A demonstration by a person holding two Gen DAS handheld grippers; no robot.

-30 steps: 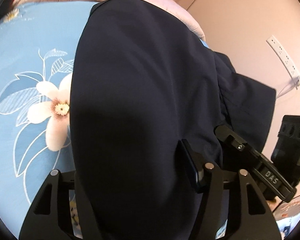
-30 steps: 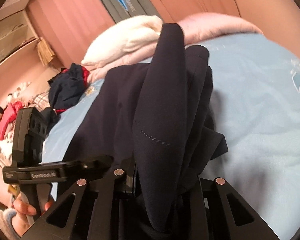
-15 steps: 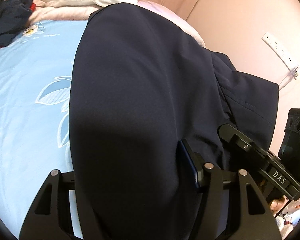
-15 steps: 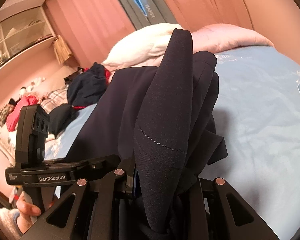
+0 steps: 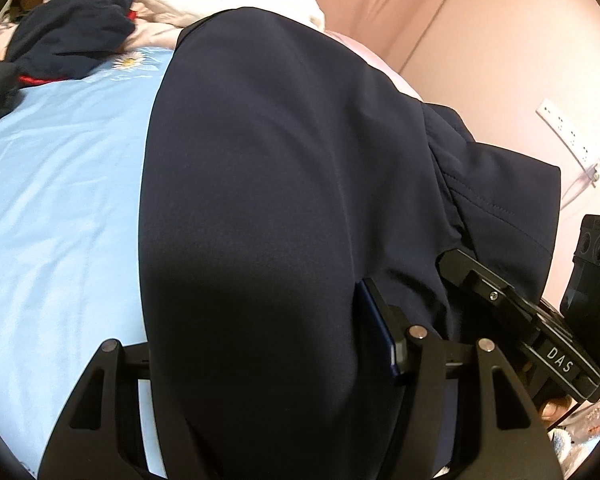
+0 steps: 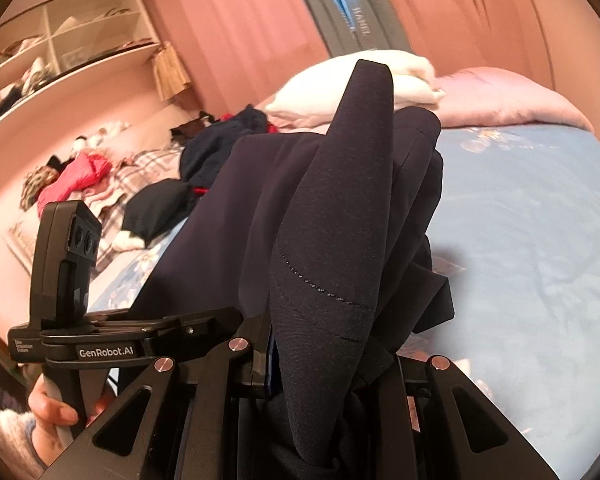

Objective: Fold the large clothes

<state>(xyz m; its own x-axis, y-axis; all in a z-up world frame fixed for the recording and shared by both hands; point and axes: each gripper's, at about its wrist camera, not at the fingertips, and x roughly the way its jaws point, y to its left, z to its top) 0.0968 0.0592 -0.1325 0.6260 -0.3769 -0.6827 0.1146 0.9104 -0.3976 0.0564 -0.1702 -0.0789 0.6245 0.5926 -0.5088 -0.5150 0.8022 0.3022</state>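
Note:
A large navy garment point(image 5: 280, 200) hangs between both grippers above the bed. My left gripper point(image 5: 252, 344) is shut on a wide fold of it; the blue pad of one finger point(image 5: 380, 332) presses the cloth and the other finger is hidden behind it. In the right wrist view the garment point(image 6: 340, 220) stands bunched in a tall ridge, with my right gripper point(image 6: 332, 364) shut on that bunch. The two grippers sit close side by side: a finger of the right one point(image 5: 500, 292) shows beside the left, and the left one's body point(image 6: 140, 332) shows in a hand point(image 6: 52, 404).
The bed has a light blue flowered sheet point(image 5: 60, 200). A white pillow point(image 6: 340, 84) and pink quilt point(image 6: 500, 100) lie at its head. A pile of dark and red clothes point(image 5: 68, 44) lies beside them. Shelves point(image 6: 60, 52), curtains point(image 6: 240, 20) and a power strip point(image 5: 568, 132) line the walls.
Both grippers have carried the garment up and on toward the head of the bed. The big flower print has left the left view; the pillow, clothes pile and shelves have come into view.

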